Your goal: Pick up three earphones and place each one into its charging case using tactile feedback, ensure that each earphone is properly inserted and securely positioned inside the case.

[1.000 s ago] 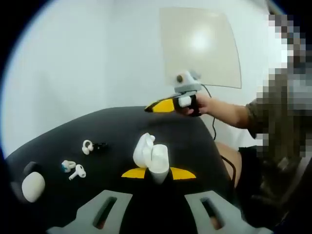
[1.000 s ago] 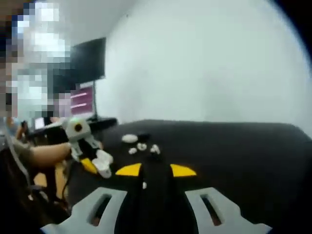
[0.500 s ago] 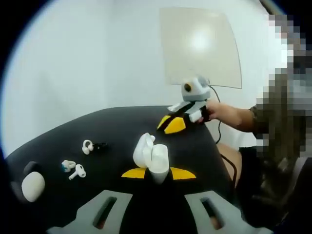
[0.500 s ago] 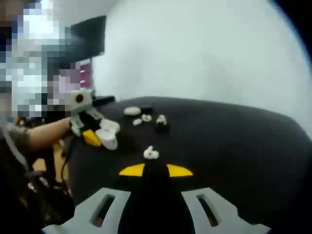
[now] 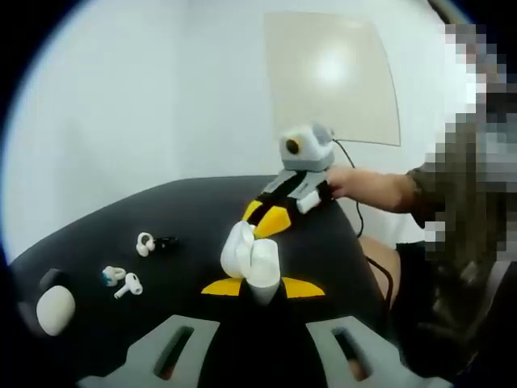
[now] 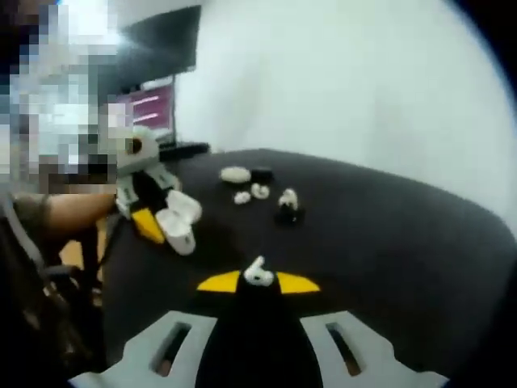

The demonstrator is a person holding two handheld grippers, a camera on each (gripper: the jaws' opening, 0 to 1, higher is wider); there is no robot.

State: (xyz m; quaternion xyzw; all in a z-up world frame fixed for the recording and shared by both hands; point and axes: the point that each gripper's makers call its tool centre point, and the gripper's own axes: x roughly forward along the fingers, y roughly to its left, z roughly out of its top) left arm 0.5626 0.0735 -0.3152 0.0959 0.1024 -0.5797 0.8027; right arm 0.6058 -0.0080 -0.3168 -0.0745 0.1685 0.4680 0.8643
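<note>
Counter [image 5: 194, 202] black. From left I see closed white case [image 5: 55, 309], three loose earphones [image 5: 127, 284], then left hand-held gripper [image 5: 262, 288] pinching open charging case [image 5: 252, 260]. Right hand-held gripper [image 6: 257, 283] pressed around white earphone [image 6: 258, 273], near counter edge.

A white earphone [image 6: 258, 273] is seen between the tips of the right tongs [image 6: 258, 282] on the black desk [image 6: 388, 234]. At ten o'clock, an open white case [image 6: 178, 221] is held by the left tongs [image 6: 158, 224]. More earphones [image 6: 252, 193] lie at twelve o'clock.
</note>
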